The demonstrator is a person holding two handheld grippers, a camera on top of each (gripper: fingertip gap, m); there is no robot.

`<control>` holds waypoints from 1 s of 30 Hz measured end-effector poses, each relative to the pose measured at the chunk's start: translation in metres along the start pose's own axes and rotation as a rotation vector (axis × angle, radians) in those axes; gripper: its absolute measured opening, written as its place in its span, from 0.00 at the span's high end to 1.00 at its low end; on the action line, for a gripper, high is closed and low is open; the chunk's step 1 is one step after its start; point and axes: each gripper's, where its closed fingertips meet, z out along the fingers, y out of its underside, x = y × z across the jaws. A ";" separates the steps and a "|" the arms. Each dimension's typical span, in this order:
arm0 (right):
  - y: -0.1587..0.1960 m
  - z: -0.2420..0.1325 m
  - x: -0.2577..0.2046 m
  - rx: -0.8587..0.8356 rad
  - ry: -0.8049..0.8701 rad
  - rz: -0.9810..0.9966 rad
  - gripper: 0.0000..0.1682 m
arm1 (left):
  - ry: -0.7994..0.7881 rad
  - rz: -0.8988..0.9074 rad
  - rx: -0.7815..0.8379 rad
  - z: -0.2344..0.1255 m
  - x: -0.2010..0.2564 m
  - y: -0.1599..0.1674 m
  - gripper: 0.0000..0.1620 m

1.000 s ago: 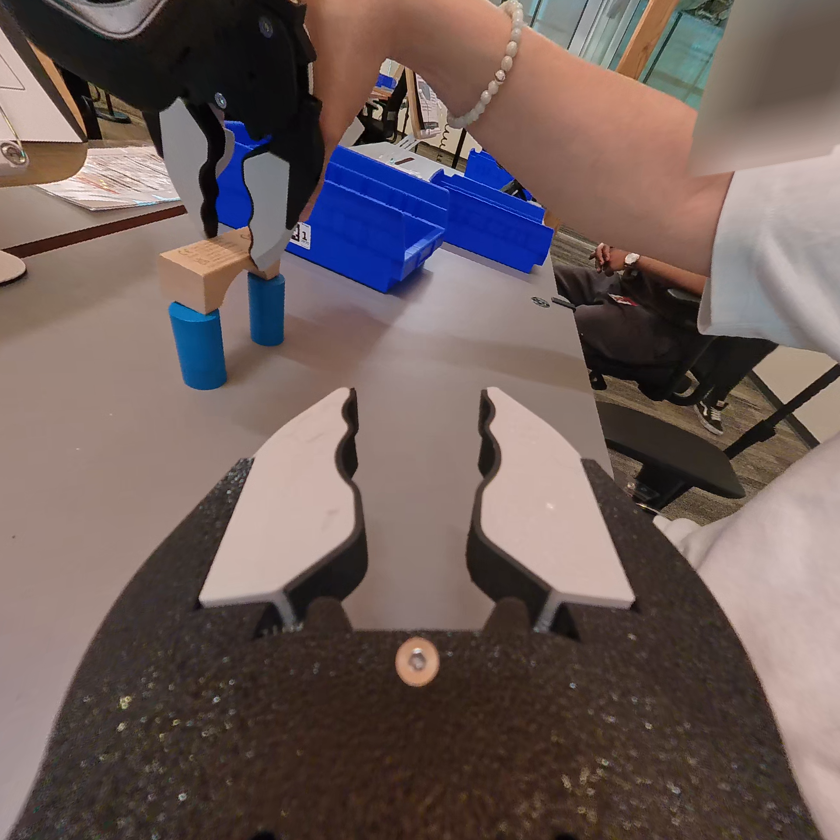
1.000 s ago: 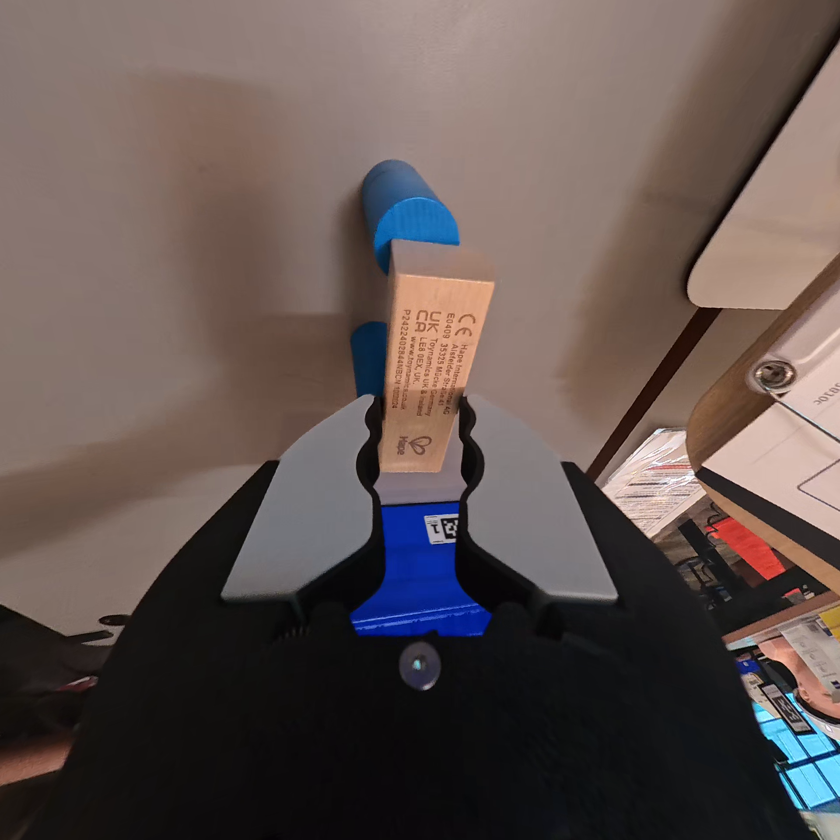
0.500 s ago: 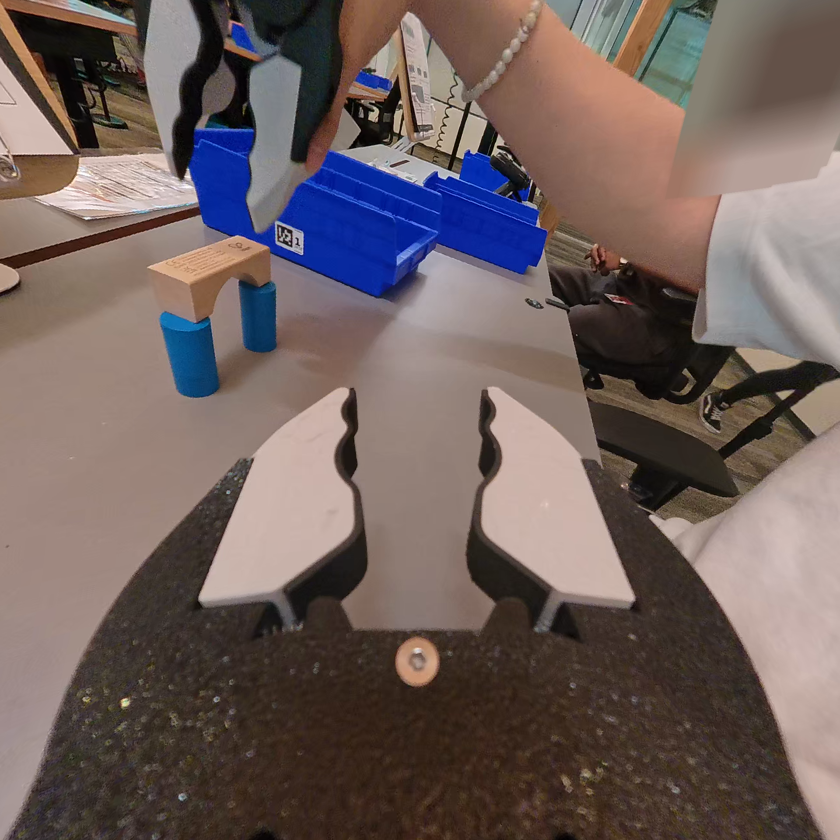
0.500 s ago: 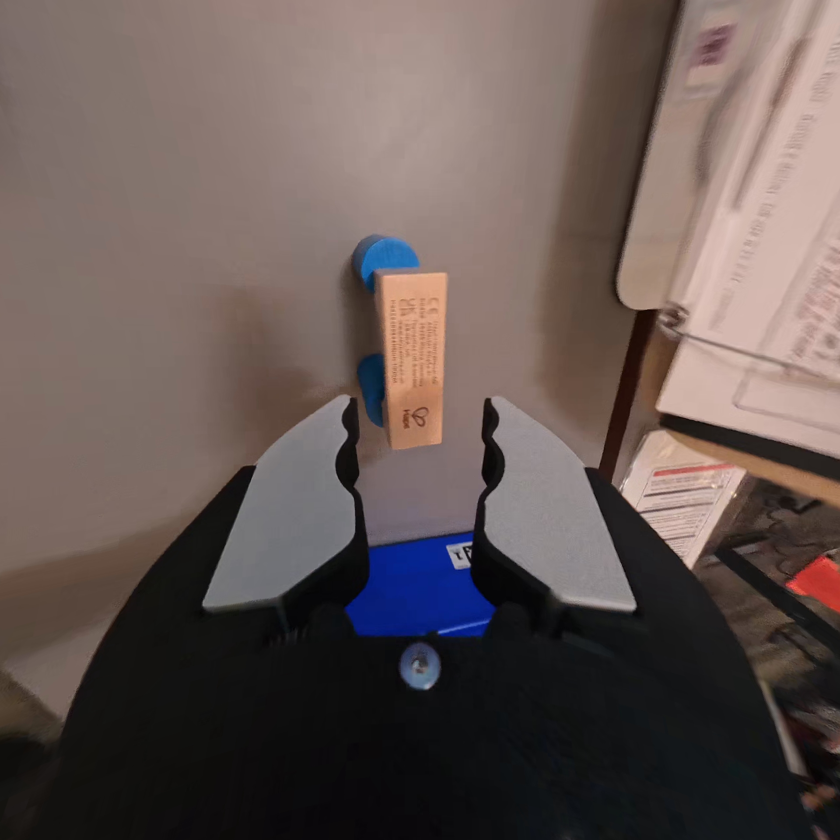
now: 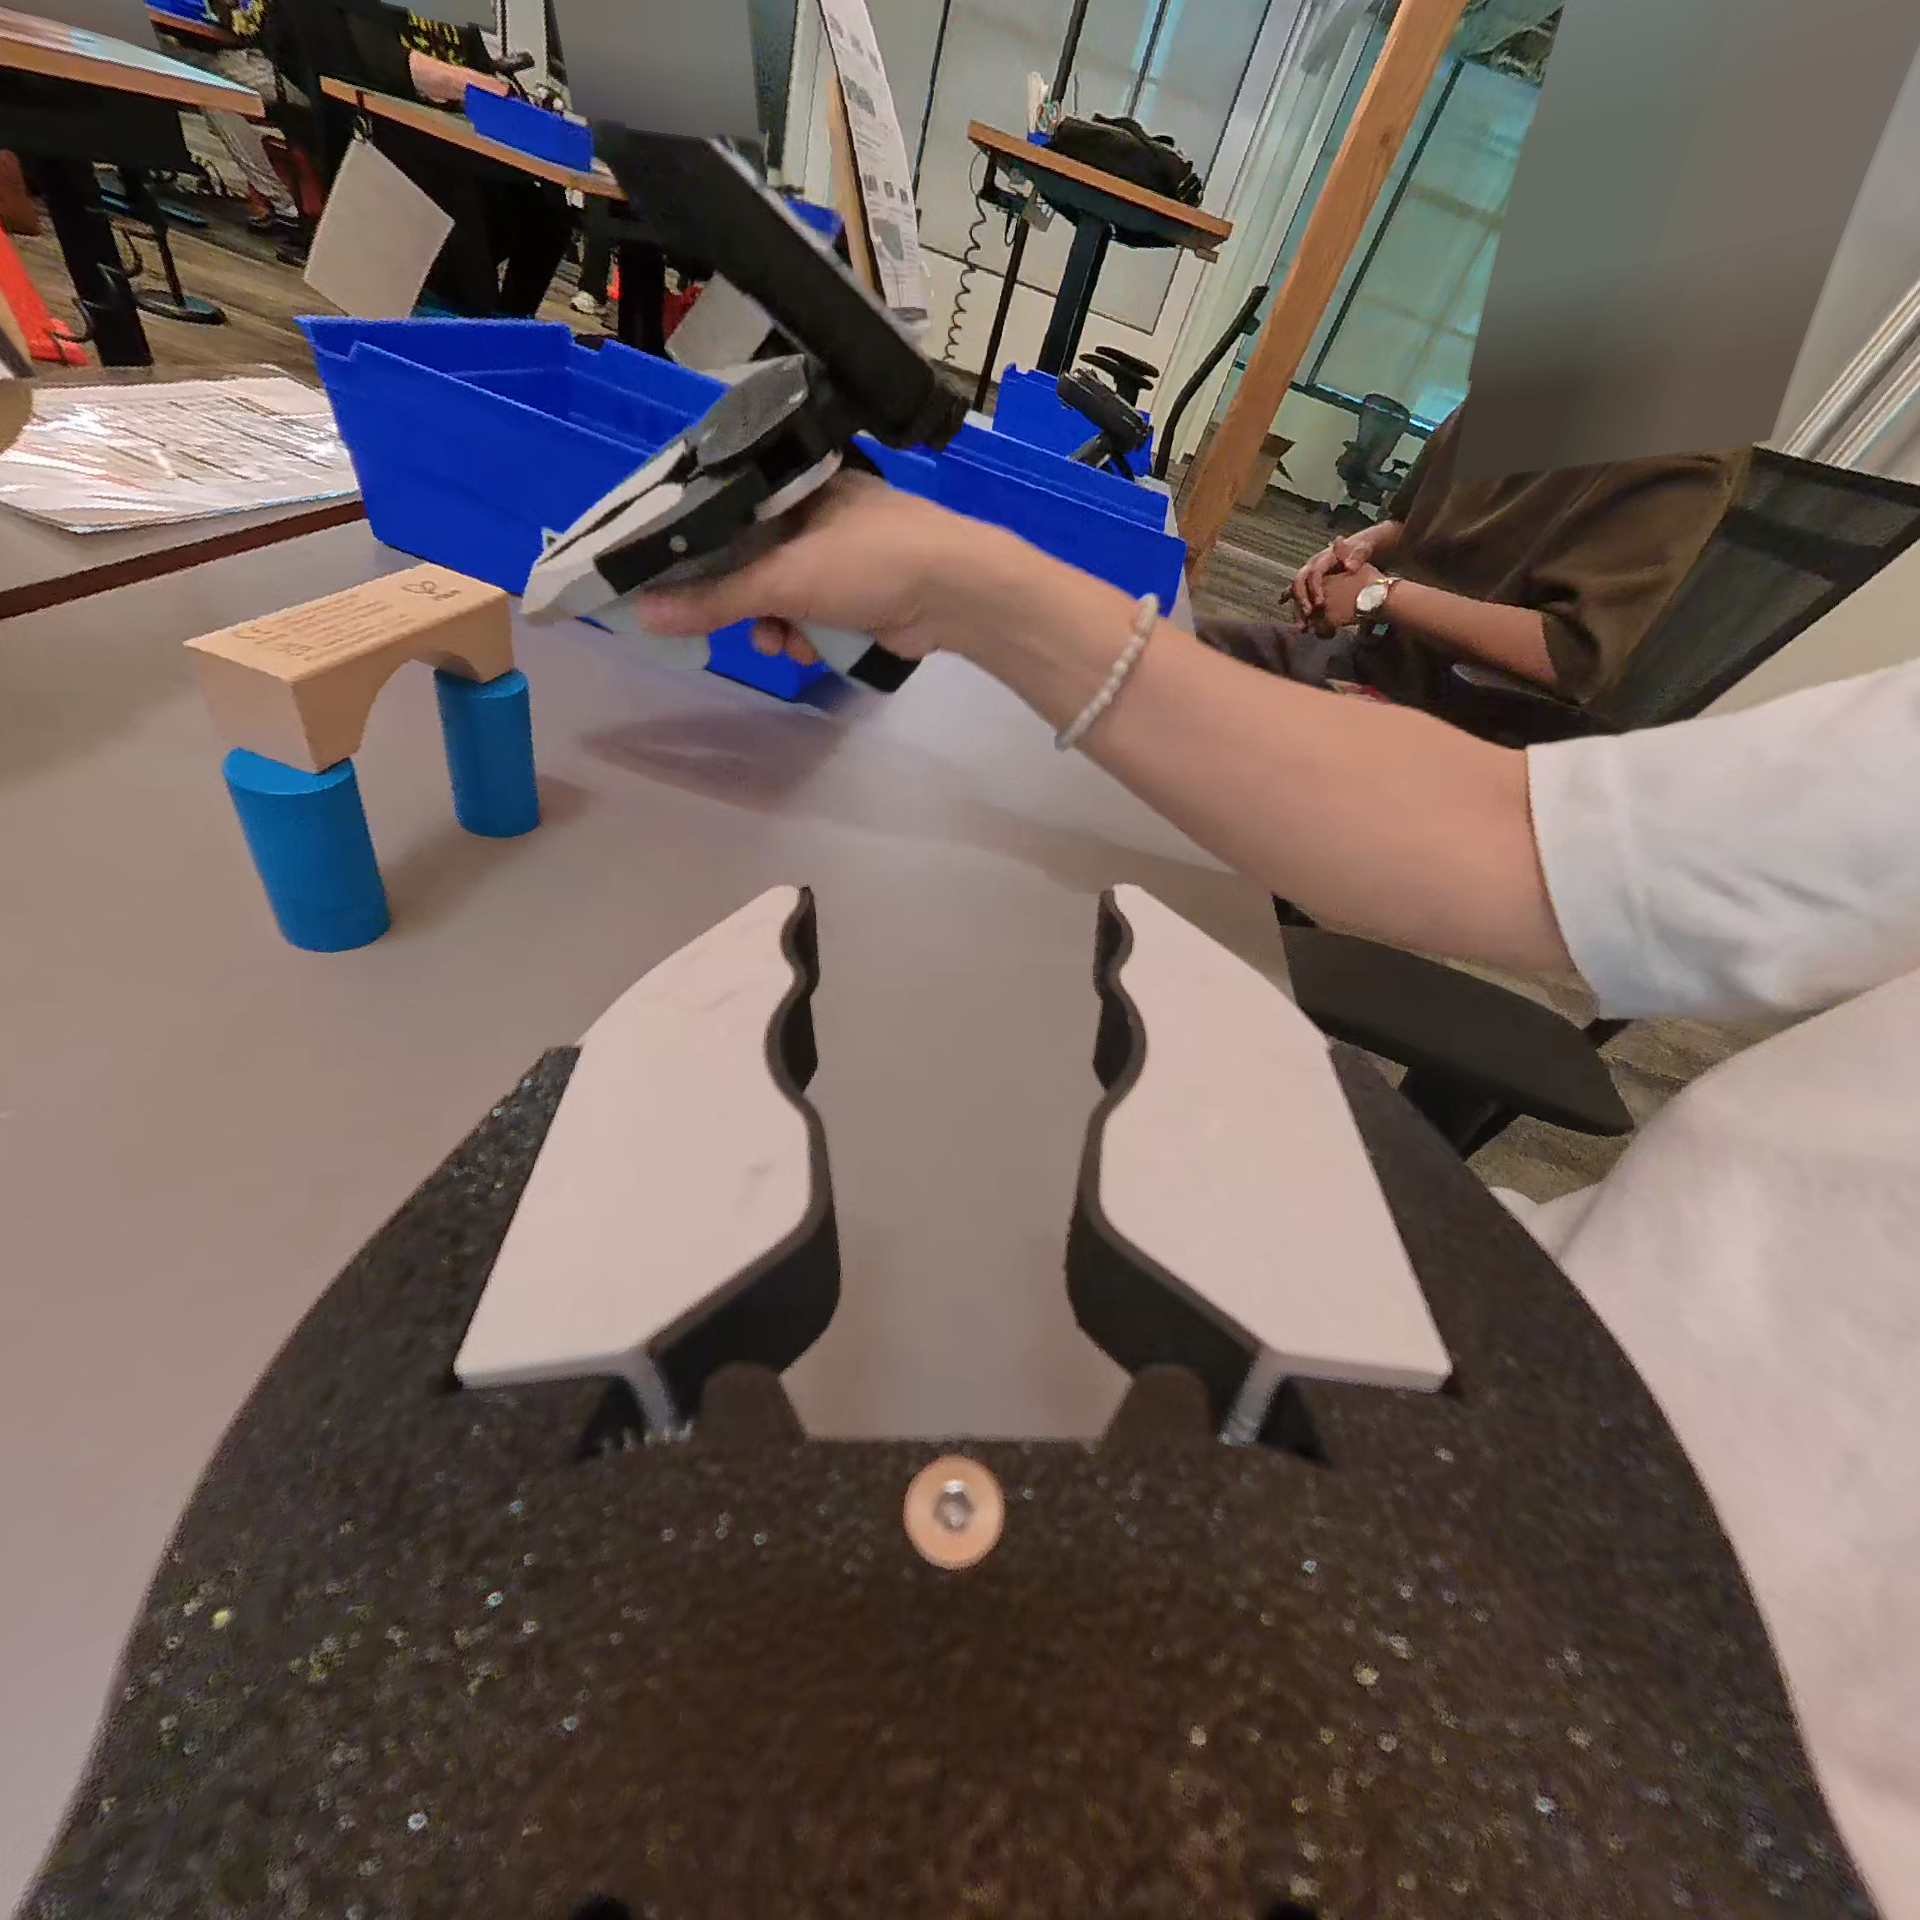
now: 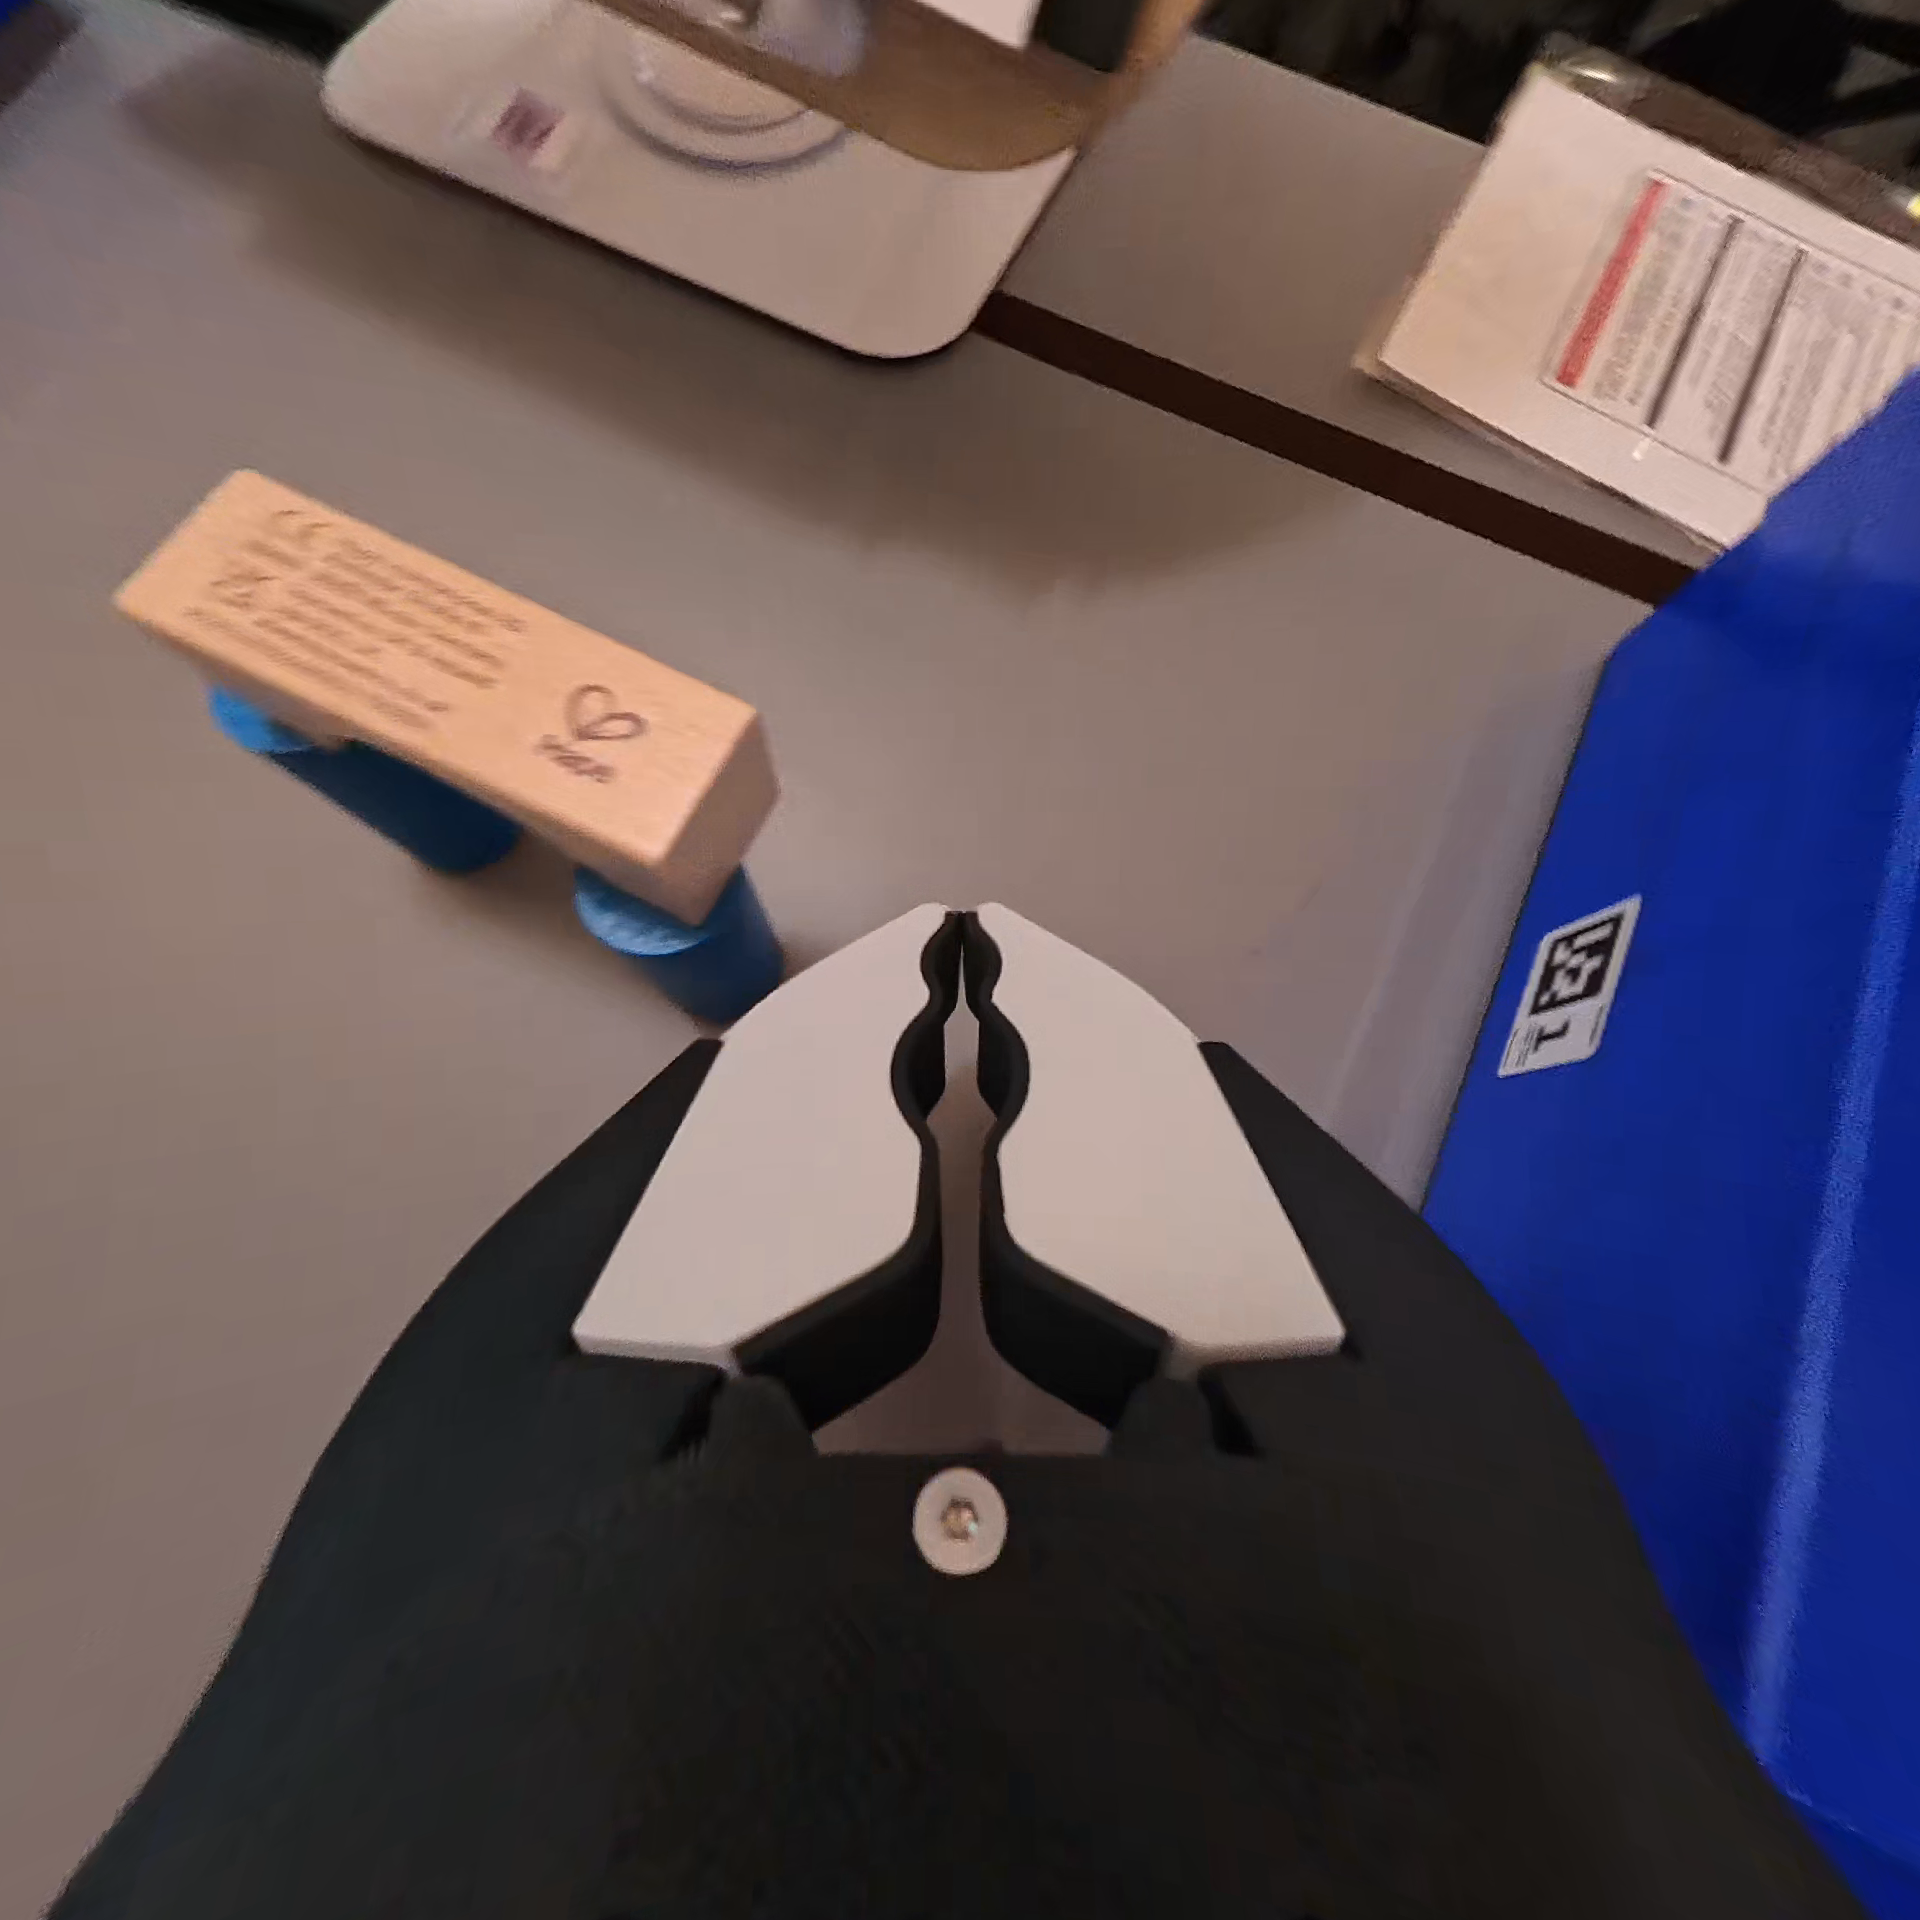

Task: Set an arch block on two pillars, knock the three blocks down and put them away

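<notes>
A wooden arch block [image 5: 343, 649] rests across two upright blue cylinders [image 5: 307, 852] on the grey table [image 5: 935, 810], at the left of the left wrist view. It also shows in the right wrist view [image 6: 447, 686], with a cylinder [image 6: 686, 945] under its near end. My left gripper [image 5: 956, 914] is open and empty, low over the table, to the right of the stack. My right gripper [image 6: 961, 920] is shut and empty, just right of the stack. It also shows in the left wrist view [image 5: 551, 597], held by a hand beside the arch.
A blue bin [image 5: 499, 436] stands behind the stack; its side with a tag [image 6: 1569, 987] is right of my right gripper. A white base with a wooden stand [image 6: 707, 197] and papers [image 6: 1662, 332] lie farther off. A seated person [image 5: 1507, 582] is past the table edge. Spacing between my two grippers at the tips: around 30 cm.
My right gripper let go of the arch block, lifted off, swung down to the right of the stack and shut empty. The arch stays on the cylinders. My left gripper has barely moved.
</notes>
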 end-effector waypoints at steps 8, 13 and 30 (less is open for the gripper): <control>0.020 0.027 0.033 0.063 0.159 0.166 1.00 | -0.002 -0.004 -0.024 -0.002 0.011 0.010 0.69; 0.010 0.042 0.010 0.069 0.108 0.229 1.00 | -0.008 -0.014 -0.012 -0.007 0.012 0.011 0.69; -0.055 0.034 -0.139 0.127 -0.219 -0.486 1.00 | 0.017 -0.051 -0.035 -0.007 0.019 0.027 0.69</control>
